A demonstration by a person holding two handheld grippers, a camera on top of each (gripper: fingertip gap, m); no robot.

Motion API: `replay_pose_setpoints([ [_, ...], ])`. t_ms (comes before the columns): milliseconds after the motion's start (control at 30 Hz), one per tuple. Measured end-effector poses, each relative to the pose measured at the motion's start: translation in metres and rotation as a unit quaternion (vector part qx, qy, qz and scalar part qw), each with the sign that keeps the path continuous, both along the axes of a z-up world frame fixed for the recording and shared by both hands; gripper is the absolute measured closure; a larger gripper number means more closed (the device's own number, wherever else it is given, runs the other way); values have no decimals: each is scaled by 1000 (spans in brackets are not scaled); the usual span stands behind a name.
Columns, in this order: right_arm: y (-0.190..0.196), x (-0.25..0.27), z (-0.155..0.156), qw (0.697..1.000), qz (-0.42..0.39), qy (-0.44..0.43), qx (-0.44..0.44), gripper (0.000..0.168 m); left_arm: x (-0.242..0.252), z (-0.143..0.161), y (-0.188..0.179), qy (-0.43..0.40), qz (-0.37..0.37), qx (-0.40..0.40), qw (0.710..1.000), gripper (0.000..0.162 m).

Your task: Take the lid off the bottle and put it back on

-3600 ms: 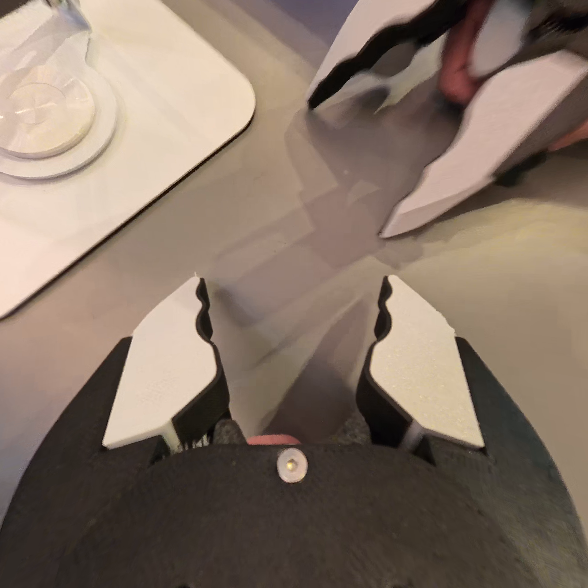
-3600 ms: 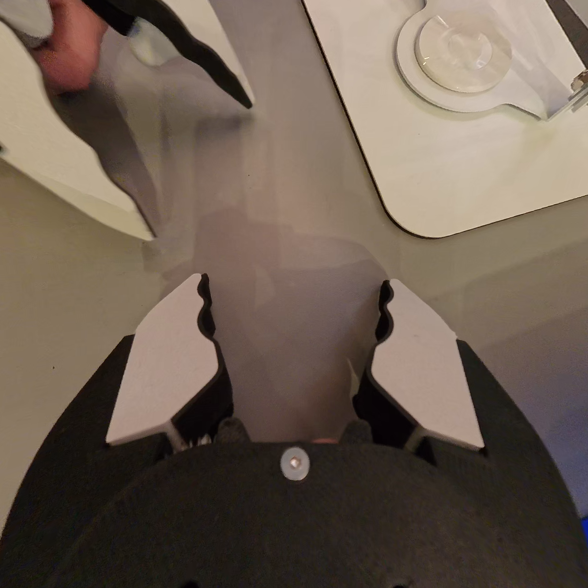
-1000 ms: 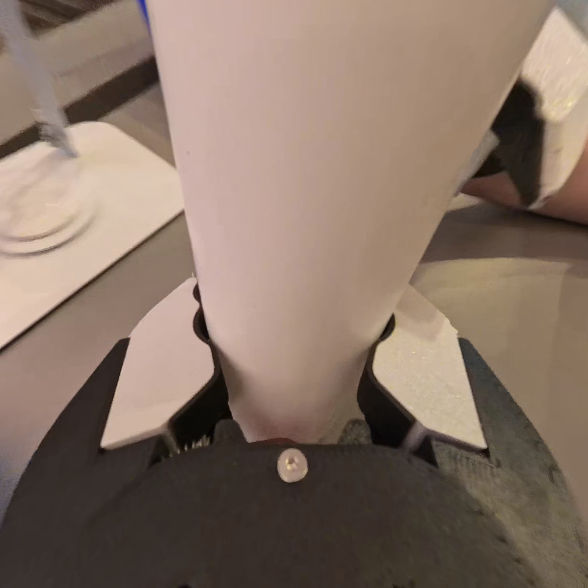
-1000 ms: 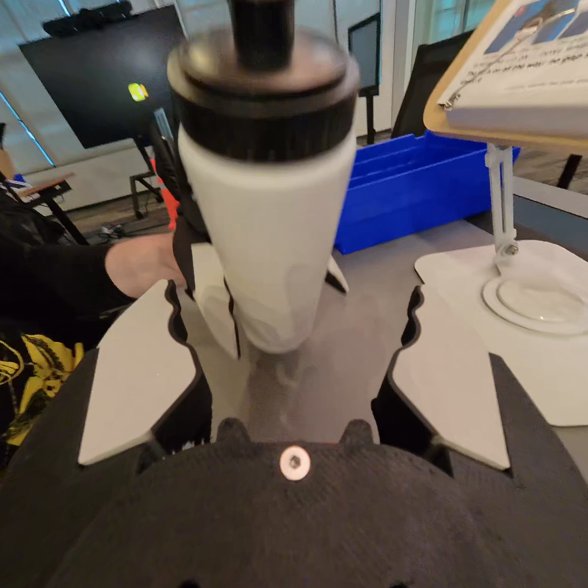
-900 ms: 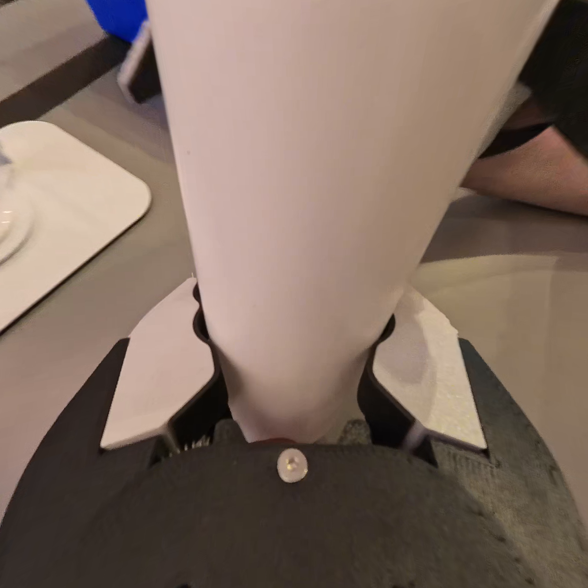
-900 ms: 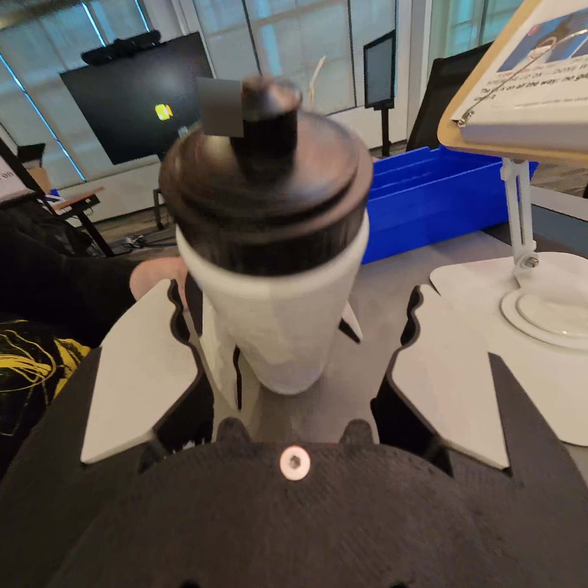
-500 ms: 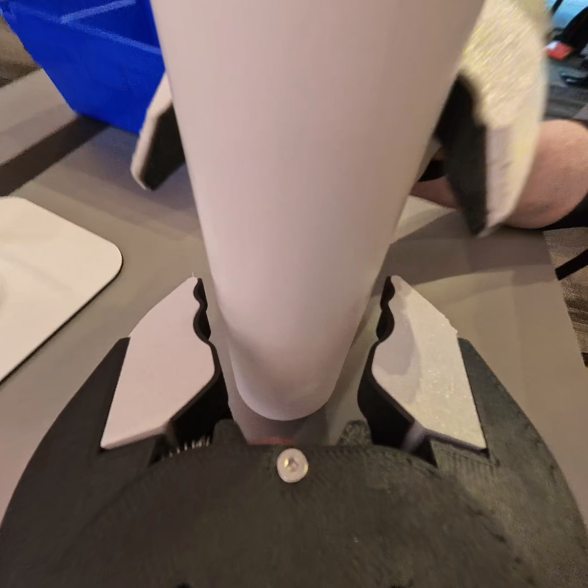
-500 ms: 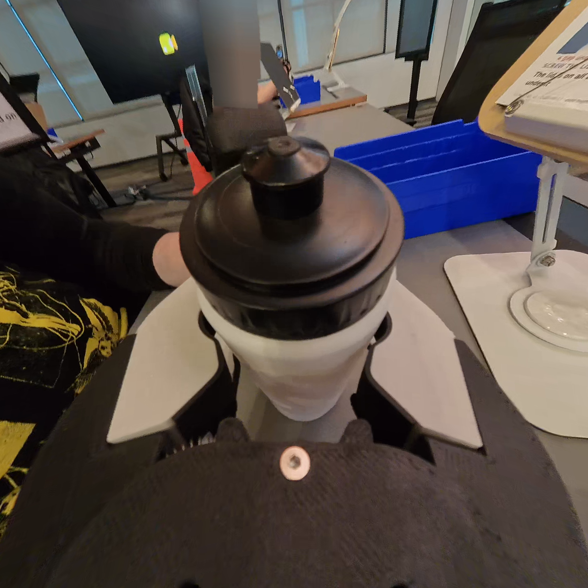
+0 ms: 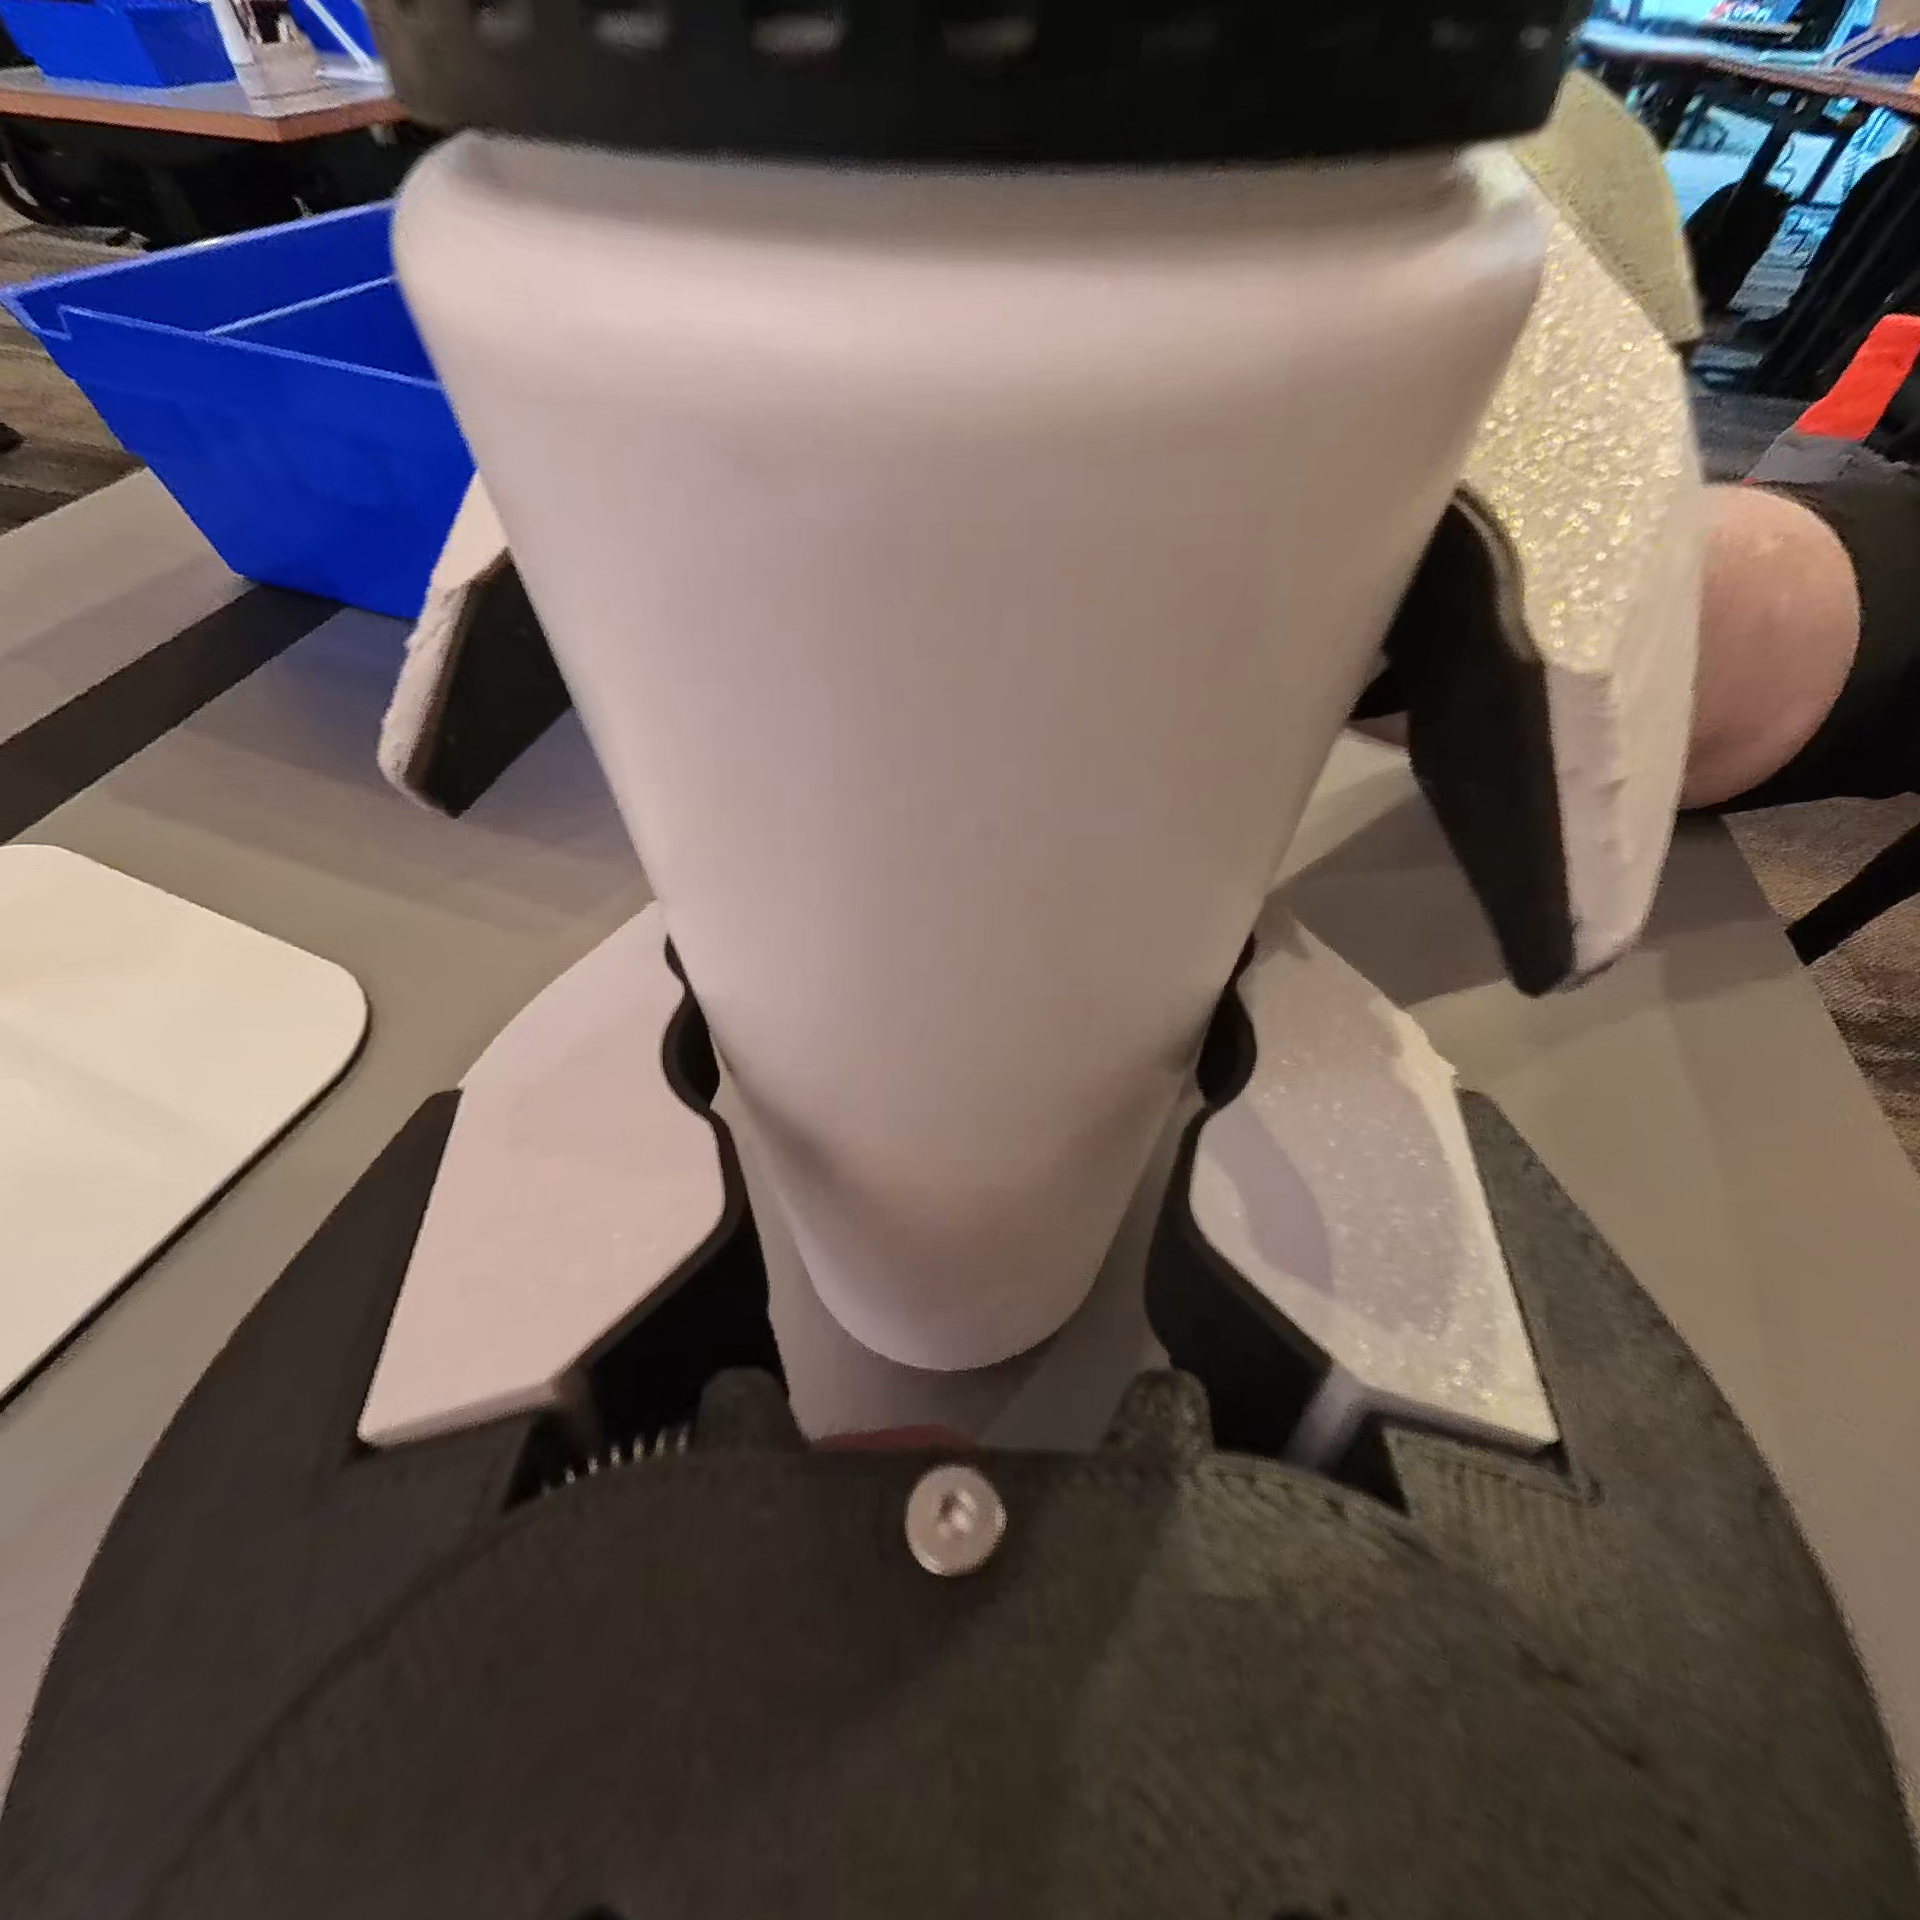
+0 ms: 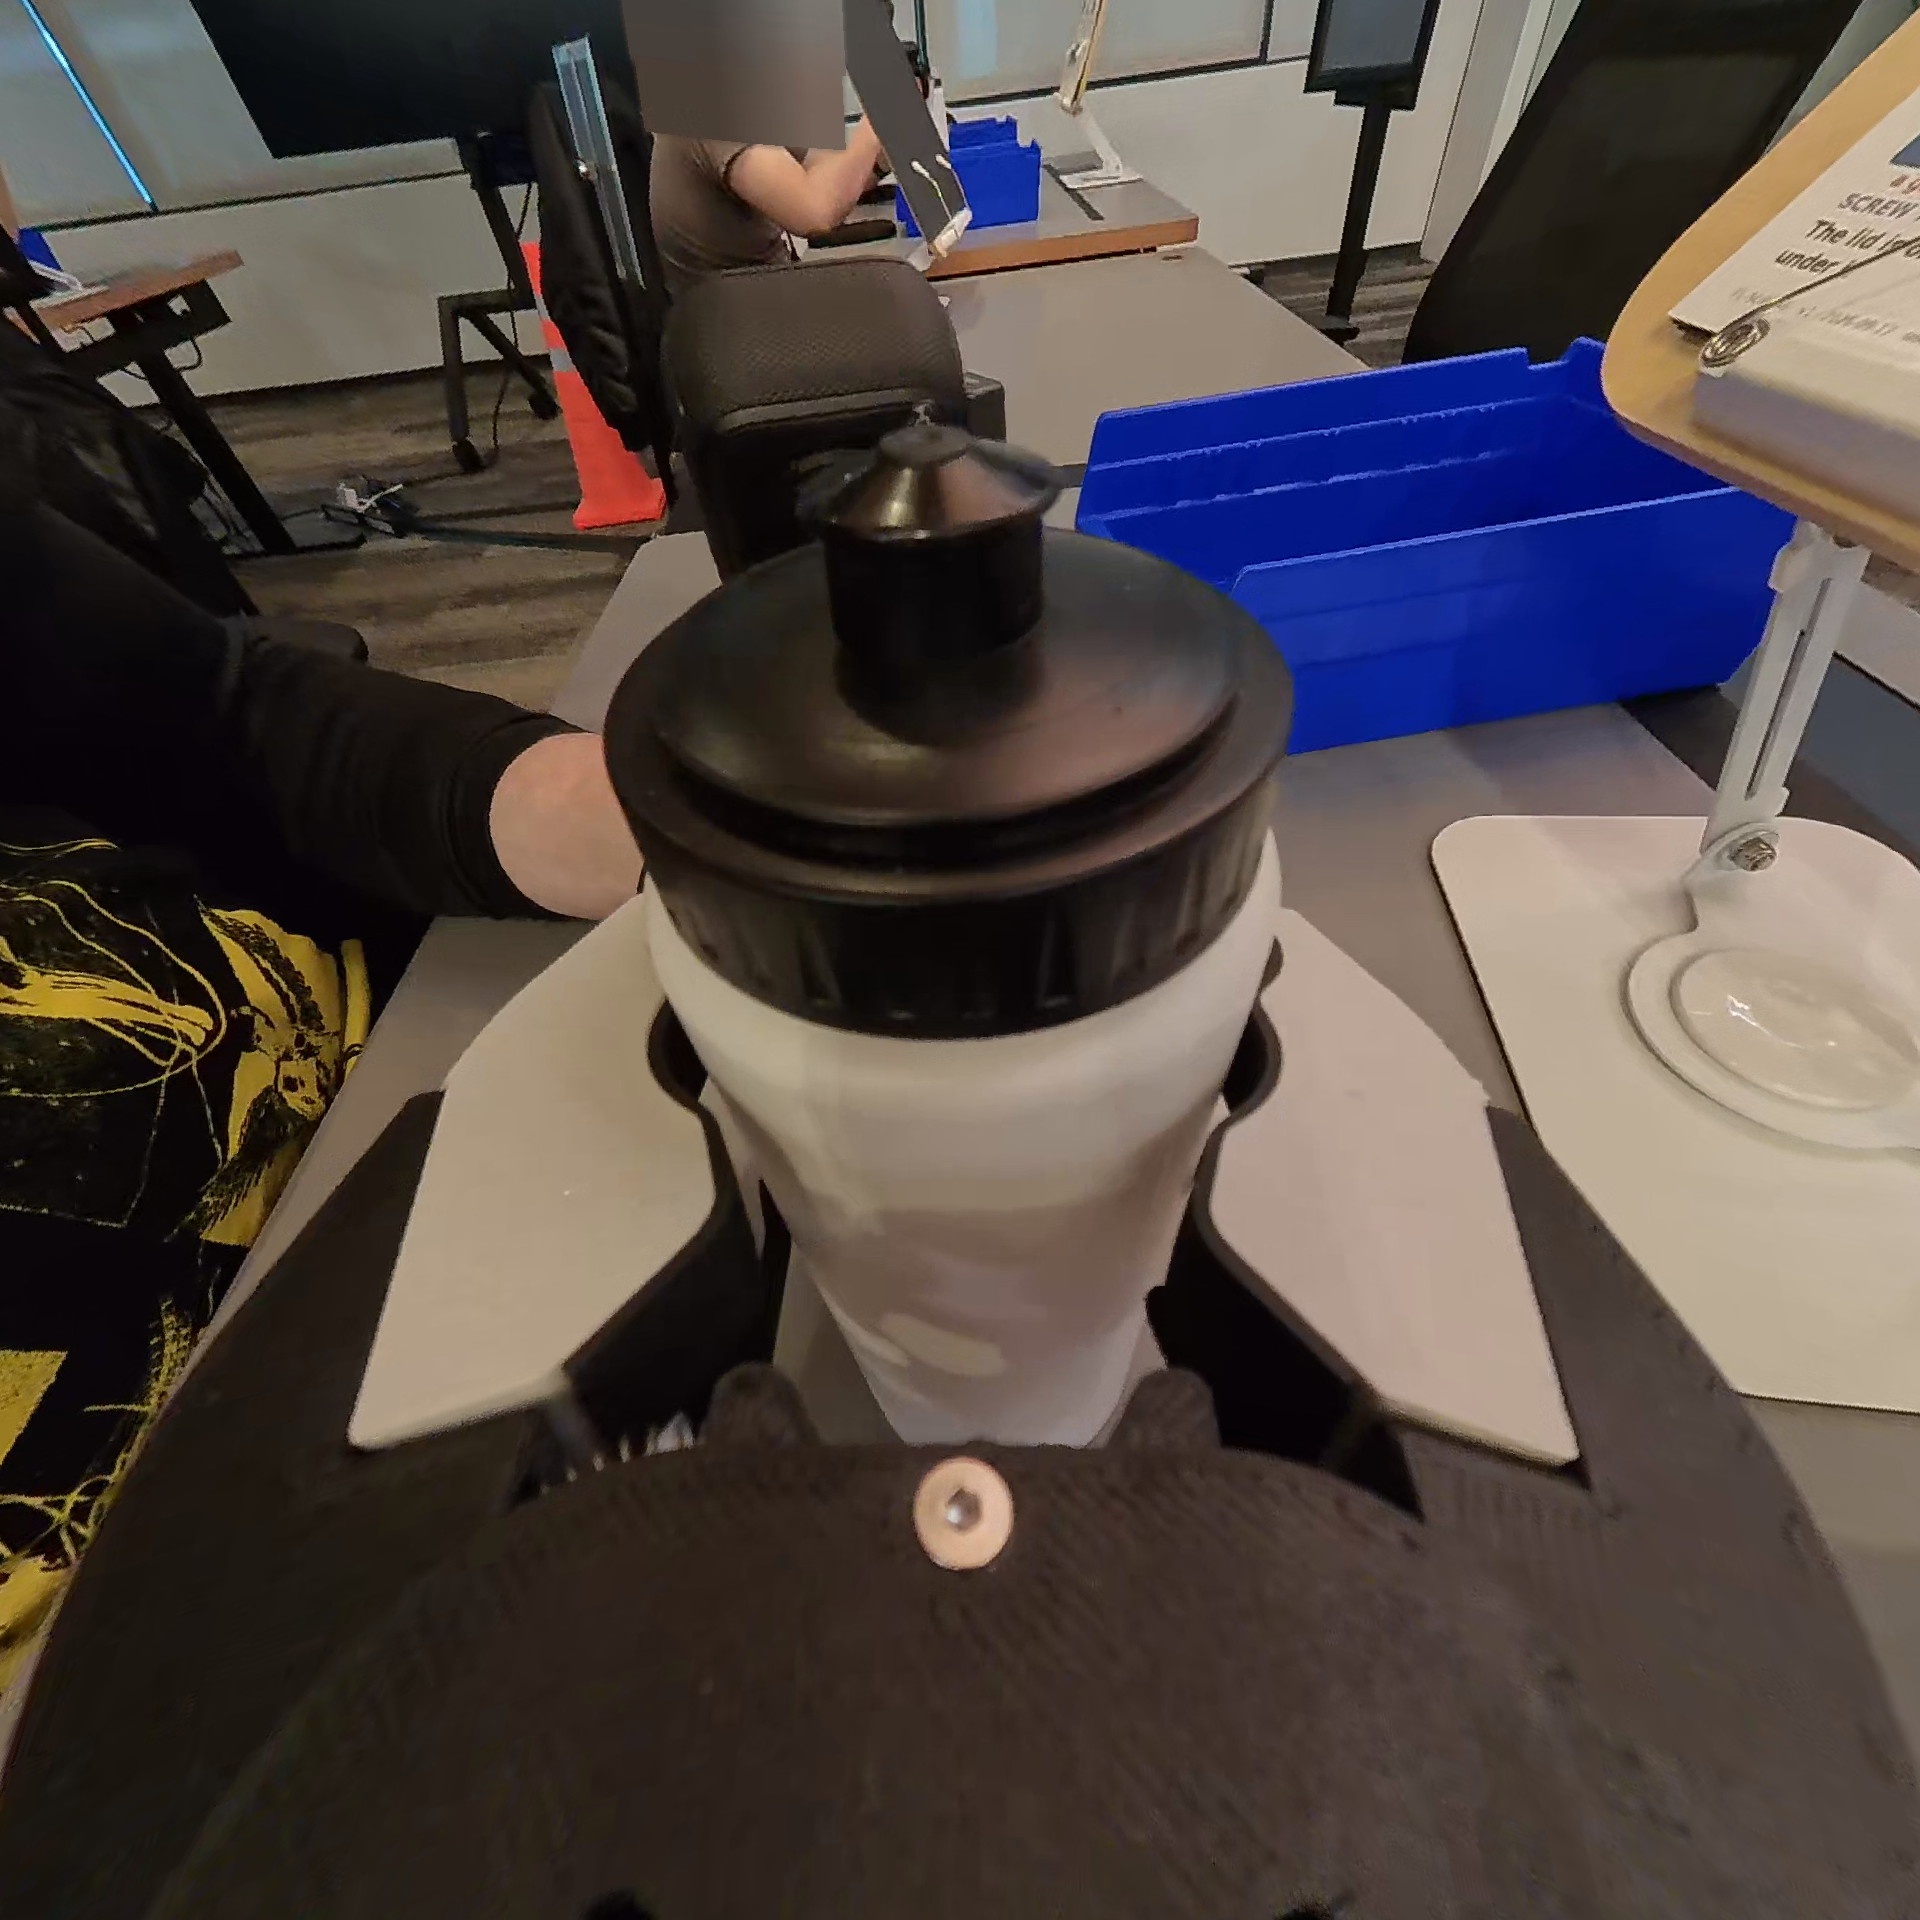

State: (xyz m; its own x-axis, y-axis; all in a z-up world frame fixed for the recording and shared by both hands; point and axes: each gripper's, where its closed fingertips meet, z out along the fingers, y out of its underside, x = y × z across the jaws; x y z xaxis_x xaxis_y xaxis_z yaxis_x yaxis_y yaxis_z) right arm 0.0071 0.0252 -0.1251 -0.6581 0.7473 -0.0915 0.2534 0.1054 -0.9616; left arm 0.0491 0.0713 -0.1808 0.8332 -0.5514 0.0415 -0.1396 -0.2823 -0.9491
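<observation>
A white bottle (image 9: 935, 623) with a black screw lid (image 10: 935, 748) stands upright on the grey table (image 9: 1621, 1122). The lid, with its spout cap, sits on the bottle. My left gripper (image 9: 961, 935) is shut on the lower part of the bottle, with both fingers touching its sides. My right gripper (image 10: 961, 956) is shut on the white body (image 10: 966, 1143) just under the lid. It also shows in the left wrist view (image 9: 977, 717), on the far side of the bottle and higher up. The lid's rim (image 9: 977, 94) is at the top edge there.
A blue bin (image 10: 1455, 582) stands at the back of the table. A white stand base (image 10: 1662, 1195) with a clipboard holder (image 10: 1787, 260) is on the right; it also shows in the left wrist view (image 9: 125, 1060). A black sleeve (image 10: 260, 748) lies at the table's left edge.
Both grippers have come from low over the bare table to the bottle. Within the last second the right gripper closed under the lid and the left fingers closed onto the bottle's lower body.
</observation>
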Motion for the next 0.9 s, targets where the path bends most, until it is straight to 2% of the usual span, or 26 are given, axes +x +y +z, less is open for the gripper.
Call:
replay_pose_setpoints([
  [300, 7, 9, -6, 999, 30, -16, 6, 76, -3, -1, 2, 33, 6, -9, 999, 70],
  [433, 9, 12, -7, 999, 42, -16, 5, 79, 1, 0, 3, -4, -8, -13, 1000, 64],
  [500, 12, 13, -7, 999, 45, -18, -1, 79, 4, -1, 4, -9, -14, -13, 1000, 69],
  [900, 18, 19, -6, 998, 55, -31, -11, 79, 7, -2, 9, -5, -13, 3, 1000, 72],
])
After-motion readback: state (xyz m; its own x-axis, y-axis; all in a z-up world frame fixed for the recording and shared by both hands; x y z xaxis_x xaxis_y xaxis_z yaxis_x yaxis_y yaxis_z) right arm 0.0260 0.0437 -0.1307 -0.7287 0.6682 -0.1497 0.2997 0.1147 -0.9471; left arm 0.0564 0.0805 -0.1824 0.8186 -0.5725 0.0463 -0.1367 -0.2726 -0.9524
